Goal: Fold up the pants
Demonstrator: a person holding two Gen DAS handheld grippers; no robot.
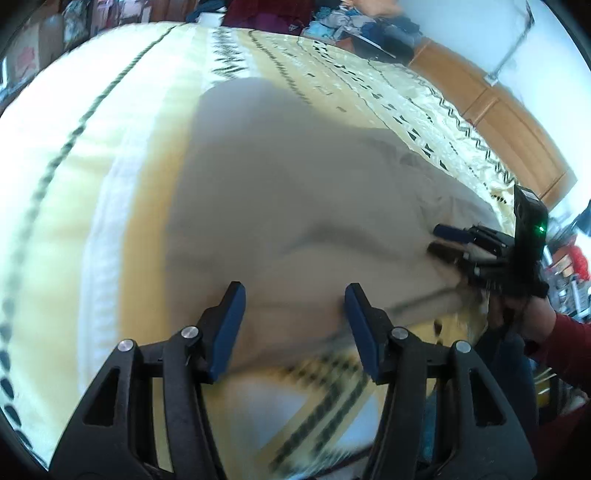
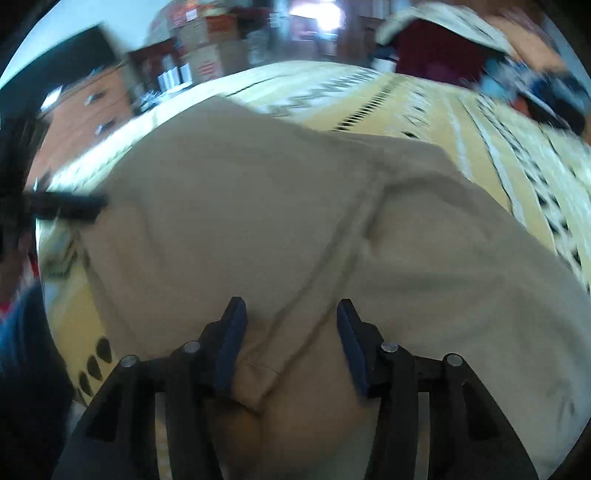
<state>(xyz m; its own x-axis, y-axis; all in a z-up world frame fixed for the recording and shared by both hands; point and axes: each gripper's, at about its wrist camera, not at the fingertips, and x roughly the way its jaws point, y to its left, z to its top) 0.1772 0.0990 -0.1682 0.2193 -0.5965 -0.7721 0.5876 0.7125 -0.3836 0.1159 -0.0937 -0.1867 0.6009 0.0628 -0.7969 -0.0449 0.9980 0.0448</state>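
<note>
Beige pants (image 1: 295,192) lie spread on a yellow patterned bedspread (image 1: 129,147). My left gripper (image 1: 293,325) is open, its blue pads on either side of the pants' near edge. My right gripper (image 2: 290,339) is open over a seam and hem of the pants (image 2: 295,221). The right gripper also shows in the left wrist view (image 1: 448,242) at the right edge of the pants, held by a hand in a red sleeve. The left gripper shows blurred at the left of the right wrist view (image 2: 66,206).
A wooden headboard (image 1: 498,118) runs along the bed's far right side. Clothes and clutter (image 1: 332,18) are piled beyond the bed. A brick-coloured cabinet (image 2: 85,107) and boxes stand past the bed in the right wrist view.
</note>
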